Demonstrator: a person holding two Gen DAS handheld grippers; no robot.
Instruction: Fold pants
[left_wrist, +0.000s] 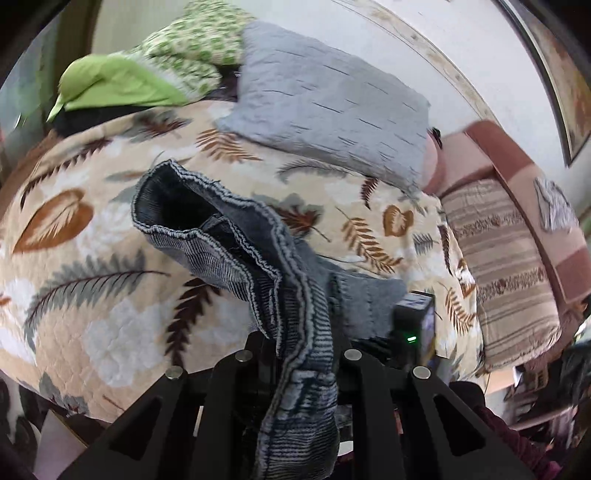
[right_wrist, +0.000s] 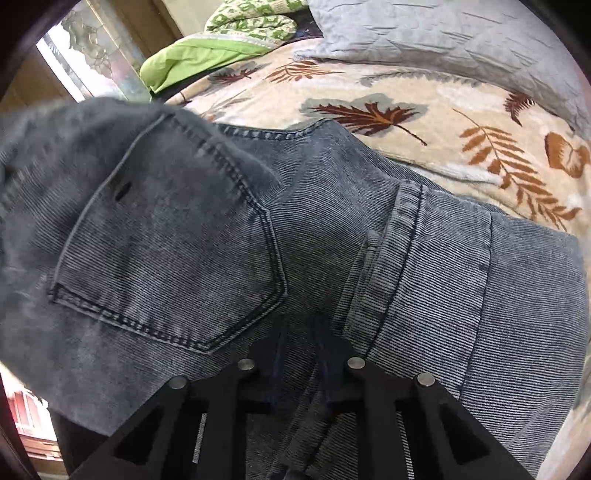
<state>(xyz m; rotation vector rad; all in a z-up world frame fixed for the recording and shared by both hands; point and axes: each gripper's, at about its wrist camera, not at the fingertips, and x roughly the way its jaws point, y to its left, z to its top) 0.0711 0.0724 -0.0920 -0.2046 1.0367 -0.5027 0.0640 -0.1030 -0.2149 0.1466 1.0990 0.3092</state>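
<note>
Left gripper (left_wrist: 301, 354) clamped on the jeans (left_wrist: 236, 236) hem, right gripper (right_wrist: 301, 354) pinching the seat beside the pocket (right_wrist: 166, 236); jeans half-raised over the bedspread (left_wrist: 92, 314); risk: thin bite slipping, fold collapsing.

A: Bedding noted?
B: Leaf-print quilt (left_wrist: 110, 325) covers the bed. Grey quilted pillow (left_wrist: 325, 99) lies on it, green patterned blanket (left_wrist: 192, 44) bunched beside that.
A: Elsewhere?
B: Striped cushion (left_wrist: 506, 273) against a pink-brown headboard (left_wrist: 517, 162).
</note>
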